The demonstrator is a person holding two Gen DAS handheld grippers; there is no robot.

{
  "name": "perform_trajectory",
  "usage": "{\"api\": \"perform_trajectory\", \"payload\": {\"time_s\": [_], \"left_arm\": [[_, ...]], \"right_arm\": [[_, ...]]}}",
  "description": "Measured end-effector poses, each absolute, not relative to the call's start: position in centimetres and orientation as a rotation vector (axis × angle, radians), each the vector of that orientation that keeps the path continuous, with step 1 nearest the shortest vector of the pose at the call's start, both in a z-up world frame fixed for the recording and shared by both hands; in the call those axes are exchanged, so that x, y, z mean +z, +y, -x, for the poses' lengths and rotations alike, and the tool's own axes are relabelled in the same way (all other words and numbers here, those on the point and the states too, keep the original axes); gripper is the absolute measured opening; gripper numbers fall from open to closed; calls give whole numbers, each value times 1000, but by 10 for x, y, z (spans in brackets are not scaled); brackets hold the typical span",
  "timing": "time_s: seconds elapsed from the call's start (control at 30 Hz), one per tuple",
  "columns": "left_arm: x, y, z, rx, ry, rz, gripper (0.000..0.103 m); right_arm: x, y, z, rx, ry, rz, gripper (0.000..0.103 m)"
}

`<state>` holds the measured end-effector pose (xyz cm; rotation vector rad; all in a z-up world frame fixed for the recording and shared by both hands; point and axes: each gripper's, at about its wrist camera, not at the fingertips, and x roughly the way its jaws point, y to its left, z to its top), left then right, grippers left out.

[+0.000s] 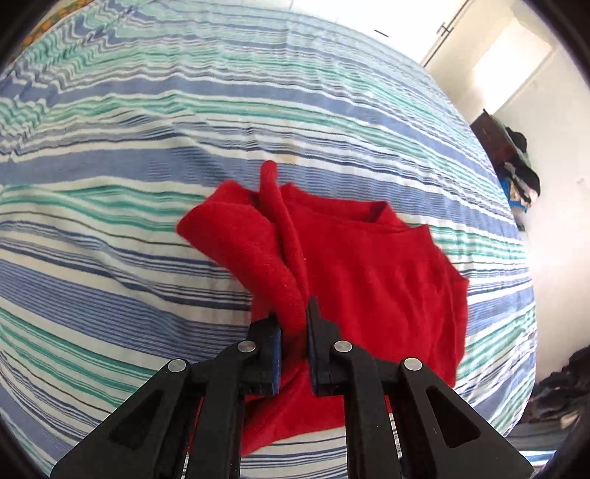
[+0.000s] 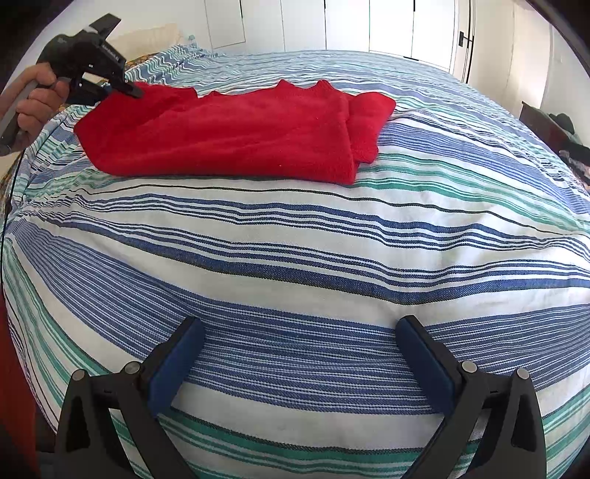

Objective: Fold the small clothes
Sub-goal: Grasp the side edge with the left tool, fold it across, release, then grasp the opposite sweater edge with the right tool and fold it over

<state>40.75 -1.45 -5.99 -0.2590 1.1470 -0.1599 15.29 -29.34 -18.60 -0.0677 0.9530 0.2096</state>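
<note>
A small red knitted sweater (image 2: pixel 228 132) lies on the striped bed, its right sleeve folded over the body. My left gripper (image 1: pixel 294 324) is shut on a raised fold of the red sweater (image 1: pixel 368 265) at one edge and lifts it slightly. In the right wrist view the left gripper (image 2: pixel 127 88) pinches the sweater's far left corner, held by a hand. My right gripper (image 2: pixel 298 328) is open and empty, low over the bedspread, well short of the sweater.
The bed is covered by a blue, green and white striped spread (image 2: pixel 295 239). A dark cabinet with piled clothes (image 1: pixel 516 158) stands by the wall on the right. White closet doors (image 2: pixel 387 25) are behind the bed.
</note>
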Motion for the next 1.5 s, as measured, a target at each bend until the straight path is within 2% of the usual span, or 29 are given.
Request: {"api": "perform_trajectory", "payload": {"time_s": [0.17, 0.33, 0.7, 0.77, 0.8, 0.83, 0.9, 0.97, 1.03, 1.13, 1.2, 1.23, 1.27, 1.33, 1.4, 1.47, 1.5], "left_arm": [[-43, -114, -419, -281, 1141, 170, 9], [-78, -192, -426, -321, 1196, 111, 9], [-127, -244, -428, -273, 1234, 118, 11], [-132, -253, -425, -302, 1235, 72, 17], [-130, -256, -423, -316, 1238, 50, 31], [-127, -260, -420, -338, 1247, 43, 51], [-109, -254, -411, -429, 1237, 89, 61], [-82, -236, -398, -496, 1176, 142, 63], [-54, -202, -384, -496, 1087, 176, 70], [-37, -143, -367, -368, 975, 157, 71], [-45, -111, -357, -267, 961, 113, 69], [-54, -97, -355, -232, 970, 96, 69], [-65, -86, -351, -209, 988, 89, 69], [-87, -69, -344, -202, 1044, 104, 66], [-103, -71, -337, -230, 1076, 136, 66], [-113, -84, -335, -260, 1087, 139, 70], [-117, -88, -337, -259, 1098, 132, 71]], "right_arm": [[-185, -292, -153, 212, 957, 66, 103], [-185, -292, -153, 214, 959, 65, 103], [-184, -292, -153, 217, 958, 61, 103], [-184, -292, -153, 216, 958, 61, 103], [-184, -293, -153, 216, 958, 61, 103], [-184, -293, -153, 217, 958, 61, 103], [-184, -294, -153, 220, 958, 59, 103], [-184, -296, -154, 231, 957, 49, 103], [-182, -298, -153, 248, 957, 37, 103], [-178, -302, -153, 273, 965, 9, 103], [-170, -307, -153, 285, 975, -39, 102], [-162, -313, -154, 287, 972, -90, 97], [-152, -322, -156, 290, 952, -170, 93], [-133, -346, -165, 312, 888, -378, 92], [-120, -366, -183, 298, 849, -524, 87], [-112, -377, -209, 288, 846, -600, 73], [-109, -381, -222, 281, 835, -626, 73]]}}
